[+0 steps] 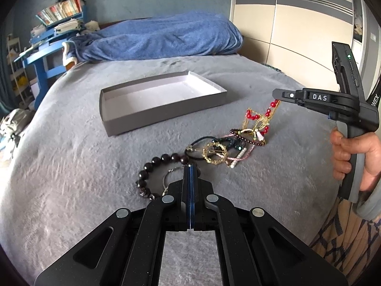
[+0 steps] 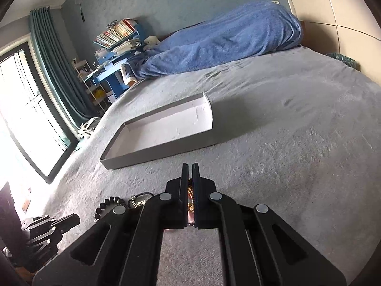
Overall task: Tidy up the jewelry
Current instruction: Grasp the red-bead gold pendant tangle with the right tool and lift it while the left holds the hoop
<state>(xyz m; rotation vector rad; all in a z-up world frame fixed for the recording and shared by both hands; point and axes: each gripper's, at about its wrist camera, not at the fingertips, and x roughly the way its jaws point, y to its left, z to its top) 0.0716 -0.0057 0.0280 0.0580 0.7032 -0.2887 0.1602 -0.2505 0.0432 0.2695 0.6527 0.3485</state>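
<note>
A shallow grey box point(image 1: 164, 112) with a white inside lies open on the grey bed; it also shows in the right wrist view point(image 2: 142, 153). A heap of jewelry point(image 1: 228, 145) lies near it. My right gripper point(image 1: 277, 97) is shut on a red-bead and gold chain necklace point(image 1: 258, 116) and lifts its end off the heap; the chain shows between the fingers point(image 2: 189, 190). My left gripper point(image 1: 190, 166) is shut and empty, just over a dark bead bracelet point(image 1: 152, 169) and a thin silver ring point(image 1: 167, 181).
A blue blanket point(image 1: 162, 38) is bunched at the far end of the bed. A blue desk with books point(image 1: 54, 31) stands to the left. A cream wardrobe point(image 1: 297, 23) is on the right. A window and curtain point(image 2: 35, 95) are at the left.
</note>
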